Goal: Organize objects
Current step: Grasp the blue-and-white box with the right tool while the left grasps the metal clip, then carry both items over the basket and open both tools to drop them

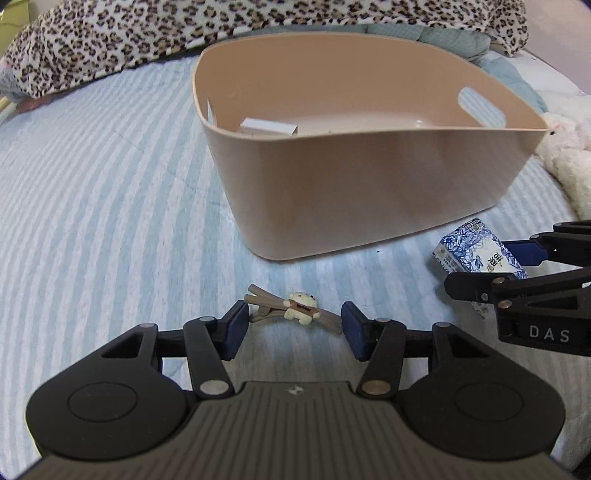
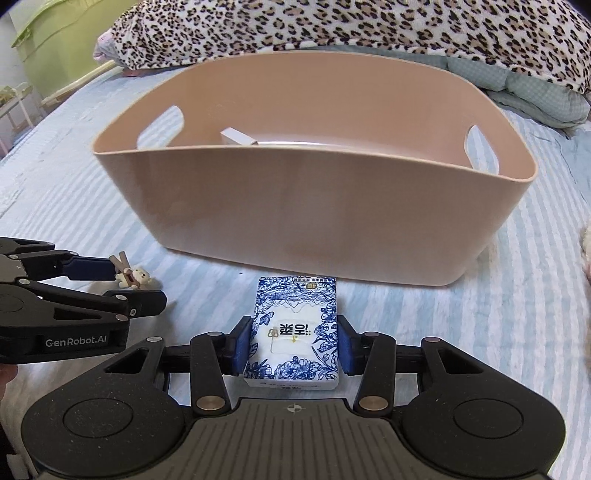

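Observation:
A brown hair clip with a small cream bear [image 1: 295, 310] lies on the striped bed cover. My left gripper [image 1: 293, 330] is open with a finger at each end of the clip, not closed on it. A blue-and-white floral tissue pack [image 2: 293, 334] lies in front of the peach storage bin [image 2: 295, 206]. My right gripper [image 2: 293, 345] has both pads against the pack's sides. The pack [image 1: 476, 254] and right gripper [image 1: 524, 266] also show in the left wrist view. The clip [image 2: 133, 277] and left gripper [image 2: 110, 284] show in the right wrist view.
The bin [image 1: 369, 192] holds a small white box [image 1: 269, 127], also seen from the right wrist [image 2: 238, 137]. A leopard-print blanket [image 2: 332, 26] lies behind the bin. A cream plush toy [image 1: 569, 162] sits to the bin's right.

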{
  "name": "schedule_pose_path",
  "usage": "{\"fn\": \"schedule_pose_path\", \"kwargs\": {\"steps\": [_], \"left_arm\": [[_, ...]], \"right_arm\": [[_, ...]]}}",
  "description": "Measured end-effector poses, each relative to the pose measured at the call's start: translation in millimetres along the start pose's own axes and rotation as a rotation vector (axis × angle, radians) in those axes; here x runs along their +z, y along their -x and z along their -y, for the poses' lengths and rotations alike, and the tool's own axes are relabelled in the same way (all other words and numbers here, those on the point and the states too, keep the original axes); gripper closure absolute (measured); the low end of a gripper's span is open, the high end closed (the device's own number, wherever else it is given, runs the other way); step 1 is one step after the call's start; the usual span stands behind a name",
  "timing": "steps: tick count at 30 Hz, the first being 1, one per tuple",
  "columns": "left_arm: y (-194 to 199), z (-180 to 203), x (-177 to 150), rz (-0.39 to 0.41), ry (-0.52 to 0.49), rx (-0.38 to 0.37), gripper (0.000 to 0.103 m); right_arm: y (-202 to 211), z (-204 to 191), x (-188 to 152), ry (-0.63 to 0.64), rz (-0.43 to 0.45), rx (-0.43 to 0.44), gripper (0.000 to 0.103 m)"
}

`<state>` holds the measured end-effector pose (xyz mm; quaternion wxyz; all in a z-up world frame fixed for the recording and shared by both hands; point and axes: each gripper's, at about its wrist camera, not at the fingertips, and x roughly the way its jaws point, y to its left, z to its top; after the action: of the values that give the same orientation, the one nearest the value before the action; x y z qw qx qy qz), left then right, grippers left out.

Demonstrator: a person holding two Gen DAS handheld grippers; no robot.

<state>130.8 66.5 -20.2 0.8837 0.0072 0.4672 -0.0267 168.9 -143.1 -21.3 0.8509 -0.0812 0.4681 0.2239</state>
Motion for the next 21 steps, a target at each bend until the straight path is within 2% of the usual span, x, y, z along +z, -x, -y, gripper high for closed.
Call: {"fn": "schedule_pose_path", "kwargs": {"steps": [3,4,10,21], "left_arm": [[13,6,5,0.019,-0.01,-0.006,0.047],[17,11,8,0.023,-0.012,-0.004,0.047],[48,21,15,0.112,-0.034,-0.002,0.047],[87,37,37,0.258,-0.021,0.009,0.047]], "right_arm": [[11,4,-15,0.01,0.023,0.008,0.06],[5,-6,-5,0.011,0.03,0.011,0.06],[43,-3,-3,0.006,0.102,0.027,0.06],[103,11,19,-0.071,0.297,0.039,0.06]]}}
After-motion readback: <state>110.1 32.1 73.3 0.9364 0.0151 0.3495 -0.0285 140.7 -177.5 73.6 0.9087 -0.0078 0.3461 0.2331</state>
